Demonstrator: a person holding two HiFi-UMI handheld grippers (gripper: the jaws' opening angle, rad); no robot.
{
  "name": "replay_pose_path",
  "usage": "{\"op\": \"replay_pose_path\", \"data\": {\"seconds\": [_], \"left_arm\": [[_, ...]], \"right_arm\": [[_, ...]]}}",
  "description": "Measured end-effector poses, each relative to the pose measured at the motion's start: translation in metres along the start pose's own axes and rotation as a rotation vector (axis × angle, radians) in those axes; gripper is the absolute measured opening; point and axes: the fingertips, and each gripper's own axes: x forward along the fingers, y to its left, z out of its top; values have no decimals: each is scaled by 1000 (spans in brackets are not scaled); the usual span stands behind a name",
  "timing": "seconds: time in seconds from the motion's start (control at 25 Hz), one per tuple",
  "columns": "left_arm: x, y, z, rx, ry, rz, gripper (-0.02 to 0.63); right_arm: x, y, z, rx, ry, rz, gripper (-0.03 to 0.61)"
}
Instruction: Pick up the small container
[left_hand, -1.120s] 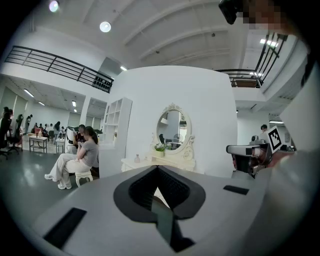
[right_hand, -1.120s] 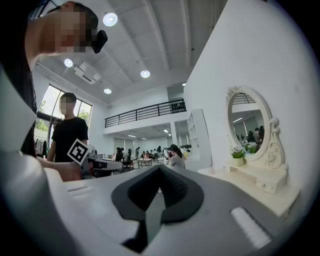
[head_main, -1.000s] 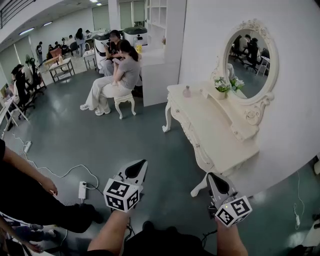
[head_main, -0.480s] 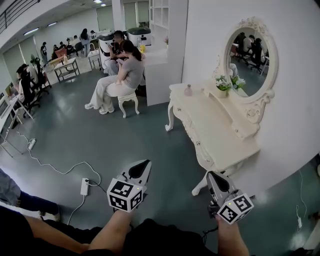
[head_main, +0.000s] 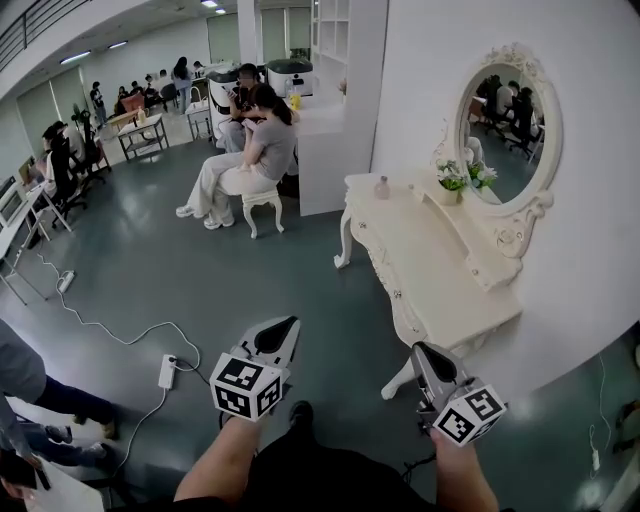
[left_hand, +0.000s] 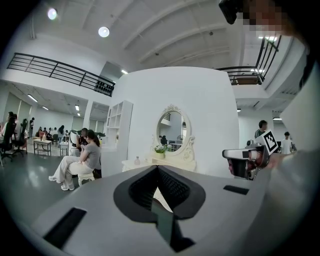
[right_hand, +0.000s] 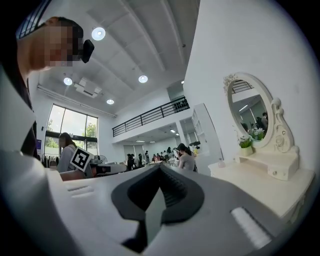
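Note:
The small container, a pale pink bottle (head_main: 382, 187), stands at the far end of a cream dressing table (head_main: 430, 270) by the white wall. It also shows small and distant in the left gripper view as the bottle (left_hand: 137, 160) and in the right gripper view as the bottle (right_hand: 220, 163). My left gripper (head_main: 289, 322) and right gripper (head_main: 418, 349) are held low over the grey floor, well short of the table. Both point roughly level toward it. The jaws of each are shut and hold nothing.
An oval mirror (head_main: 510, 110) and a small flower pot (head_main: 450, 183) sit on the table's raised shelf. A person sits on a white stool (head_main: 258, 200) left of the table. A power strip (head_main: 166, 371) with cables lies on the floor. A bystander's leg (head_main: 45, 395) is at lower left.
The bystander in black at lower left has drawn back toward the frame's edge. The head view has shifted slightly, so the table sits a little further right. Both grippers stay shut.

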Motion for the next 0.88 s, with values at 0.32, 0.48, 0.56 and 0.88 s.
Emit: {"op": "replay_pose_path", "data": {"seconds": [0.32,0.48,0.56,0.88], "left_arm": [[50,47,6,-17,-10,-1,5],[91,76,7,-17,9,-26,5],[110,92,10,-20,19,-41,5],[166,158,27,-17,31,-75,5]], "right_arm": [[58,-27,-6,-15,38,-3,11],[99,-52,-8,-6,47,-31,11],[121,-60,-7,-3,53,-39,11],[206,-82,-7,1,73,-61,11]]}}
